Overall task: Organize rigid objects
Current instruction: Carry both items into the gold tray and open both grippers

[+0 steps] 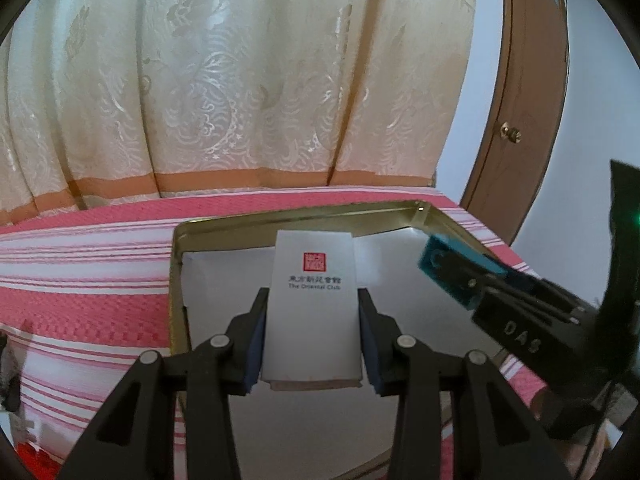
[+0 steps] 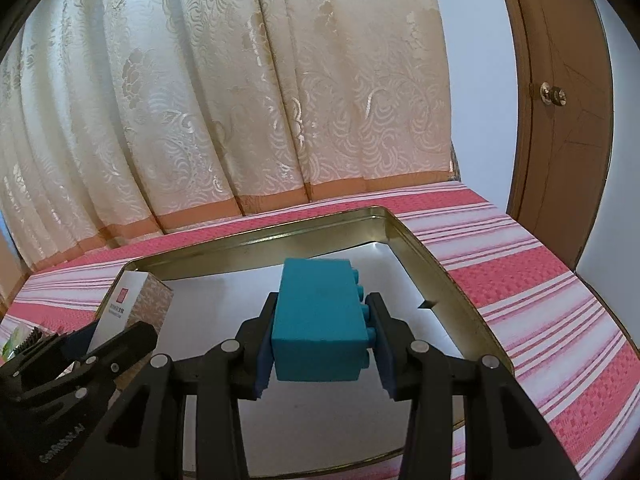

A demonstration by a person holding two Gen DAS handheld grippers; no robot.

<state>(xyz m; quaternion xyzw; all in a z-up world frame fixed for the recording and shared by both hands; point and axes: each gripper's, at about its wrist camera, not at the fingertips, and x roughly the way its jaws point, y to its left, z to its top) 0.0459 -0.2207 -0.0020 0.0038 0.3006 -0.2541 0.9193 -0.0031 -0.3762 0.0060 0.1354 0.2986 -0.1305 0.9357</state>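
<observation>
My left gripper (image 1: 313, 316) is shut on a white box (image 1: 314, 304) with a red seal and "The Oriental Club" print, held above the open gold tin tray (image 1: 296, 216). My right gripper (image 2: 320, 332) is shut on a teal studded block (image 2: 318, 320), held over the same tray (image 2: 256, 236). In the left wrist view the right gripper and its teal block (image 1: 452, 270) come in from the right over the tray. In the right wrist view the left gripper with the white box (image 2: 120, 312) is at the tray's left side.
The tray lies on a pink and white striped cloth (image 1: 80, 280). A cream patterned curtain (image 1: 240, 80) hangs behind. A brown wooden door (image 2: 560, 120) with a knob stands at the right. Some small items (image 2: 24, 336) show at the far left edge.
</observation>
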